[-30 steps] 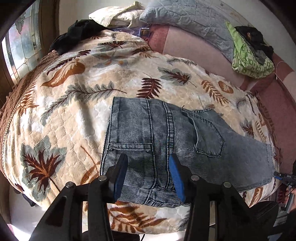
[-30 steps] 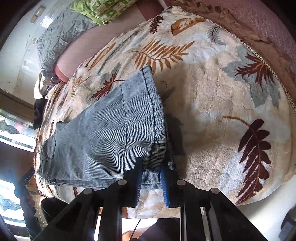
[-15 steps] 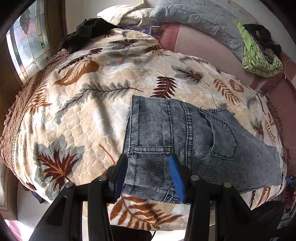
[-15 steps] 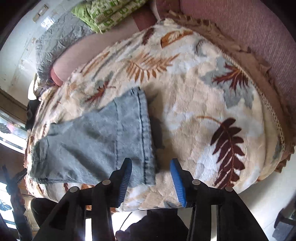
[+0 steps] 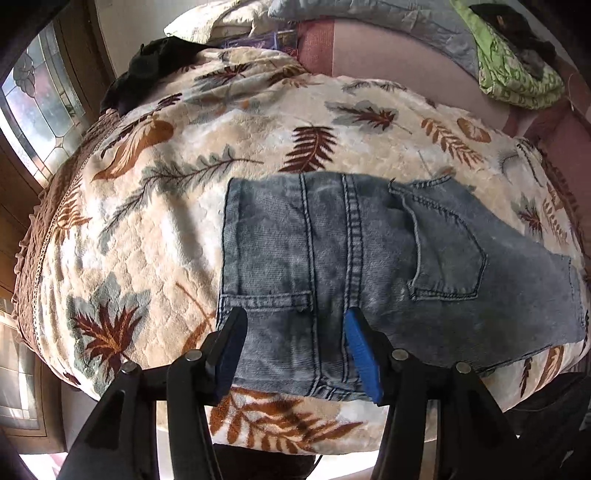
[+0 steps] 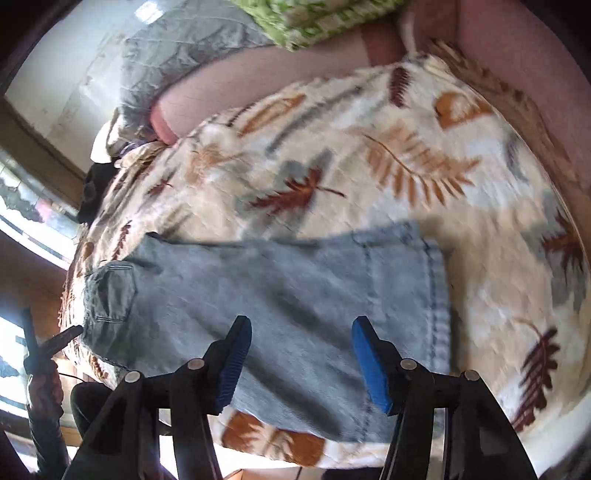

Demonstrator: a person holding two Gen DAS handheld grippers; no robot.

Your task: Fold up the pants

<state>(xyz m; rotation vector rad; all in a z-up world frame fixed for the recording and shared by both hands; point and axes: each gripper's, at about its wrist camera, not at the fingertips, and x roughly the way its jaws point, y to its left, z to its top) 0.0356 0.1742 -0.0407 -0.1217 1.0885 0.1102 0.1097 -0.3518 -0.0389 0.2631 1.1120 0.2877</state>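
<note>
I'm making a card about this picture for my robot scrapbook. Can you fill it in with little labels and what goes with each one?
Place: a bed covered by a leaf-print blanket
Main thing: denim pants, folded and lying flat on the blanket
Pants detail: back pocket facing up
Left gripper: jaws open, over the waist end, holding nothing
Right gripper: jaws open, over the leg end, holding nothing
Hem: lying flat on the blanket
Behind: gray quilt, green patterned cloth, black clothing
Sharpness: right view is blurry
</note>
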